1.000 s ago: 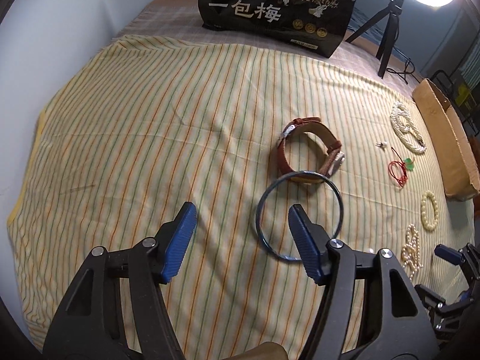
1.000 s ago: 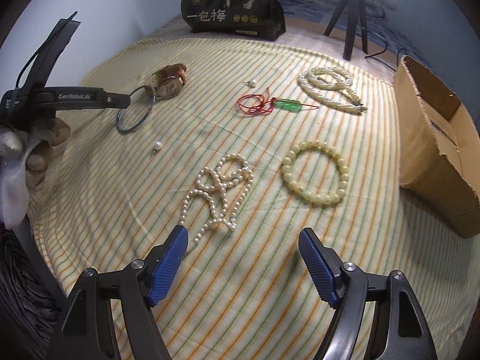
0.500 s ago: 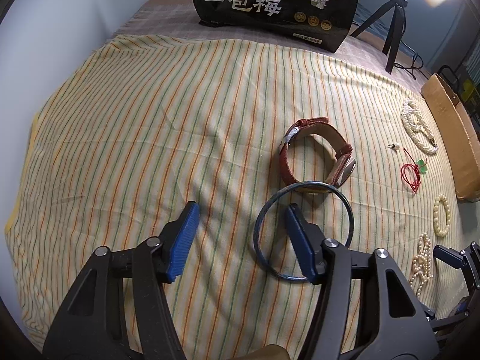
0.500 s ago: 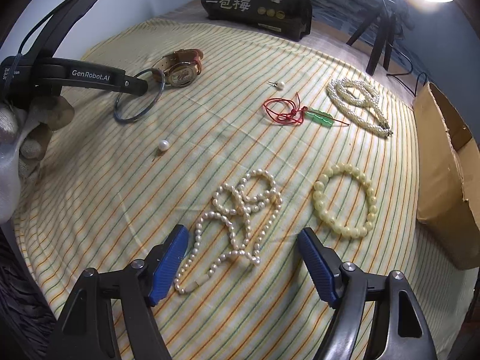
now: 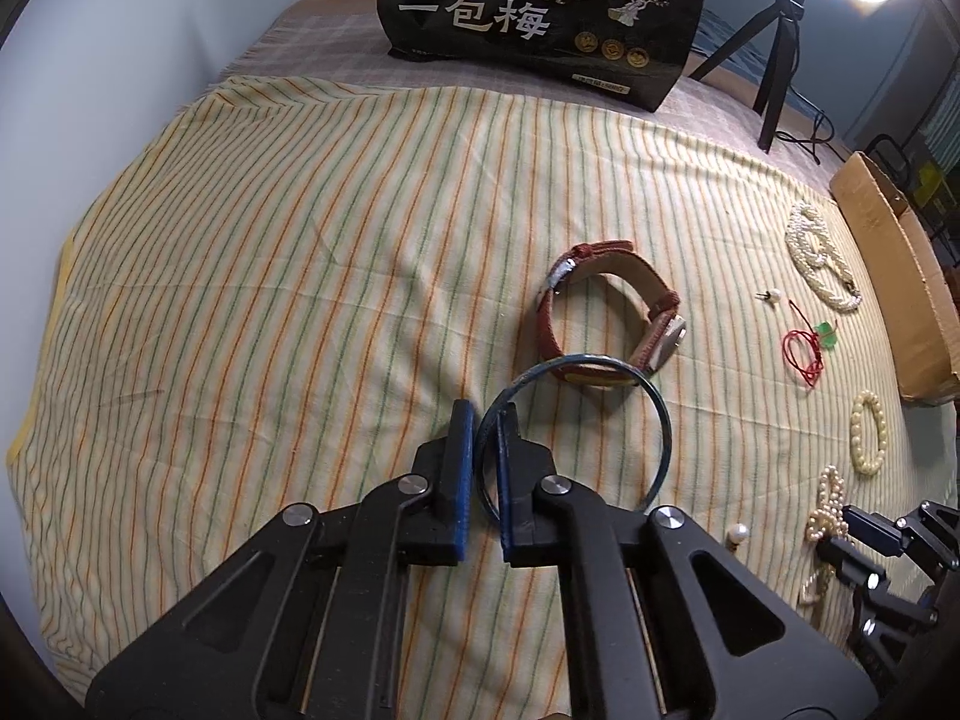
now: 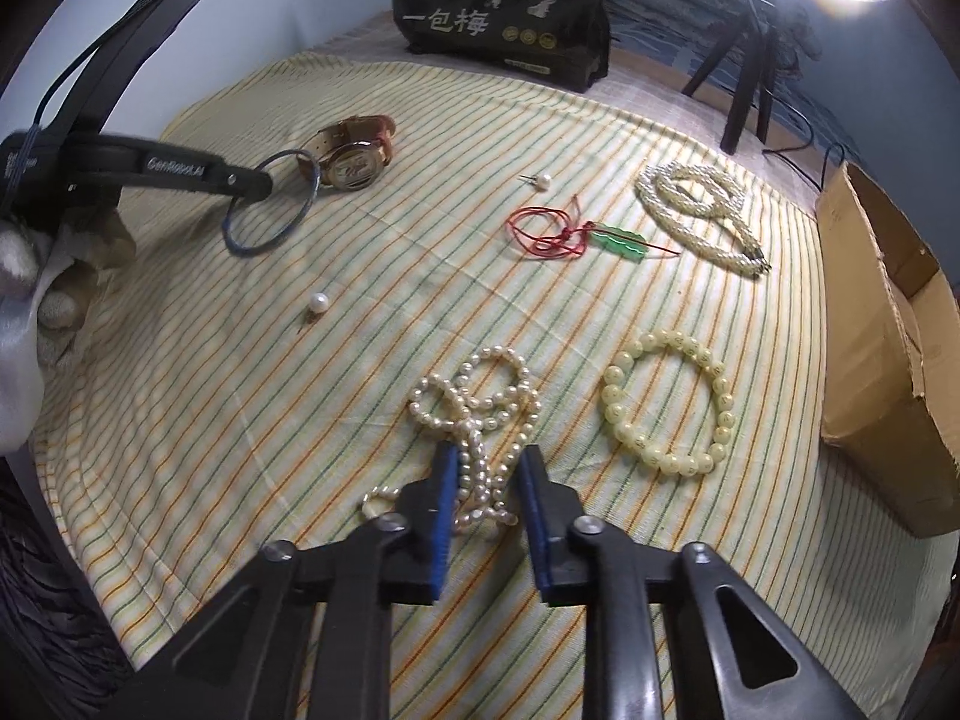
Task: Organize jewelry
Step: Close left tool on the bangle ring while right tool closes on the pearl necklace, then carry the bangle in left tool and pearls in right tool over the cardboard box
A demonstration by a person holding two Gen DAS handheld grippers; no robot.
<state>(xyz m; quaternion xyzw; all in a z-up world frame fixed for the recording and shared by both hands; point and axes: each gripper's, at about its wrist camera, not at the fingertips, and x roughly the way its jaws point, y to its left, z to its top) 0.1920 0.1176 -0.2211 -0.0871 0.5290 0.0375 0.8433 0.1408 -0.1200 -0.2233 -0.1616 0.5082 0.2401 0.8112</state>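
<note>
My left gripper (image 5: 483,420) is shut on the near rim of a thin blue bangle (image 5: 660,414), which leans against a brown leather watch (image 5: 606,324). The bangle (image 6: 300,210) and watch (image 6: 354,168) also show in the right wrist view. My right gripper (image 6: 486,462) has closed around a tangled white pearl necklace (image 6: 474,402) on the striped cloth; the strands sit between its blue pads. The left gripper (image 6: 258,183) appears at the left of that view.
A pale bead bracelet (image 6: 666,408), a red cord with a green pendant (image 6: 576,234), a braided pearl necklace (image 6: 696,204), two loose pearl studs (image 6: 319,302) and a cardboard box (image 6: 888,324) at the right. A black bag (image 5: 540,12) and tripod stand at the back.
Both grippers went from wide open to closed. The left closed on the bangle's rim. The right moved forward and closed around the pearl necklace.
</note>
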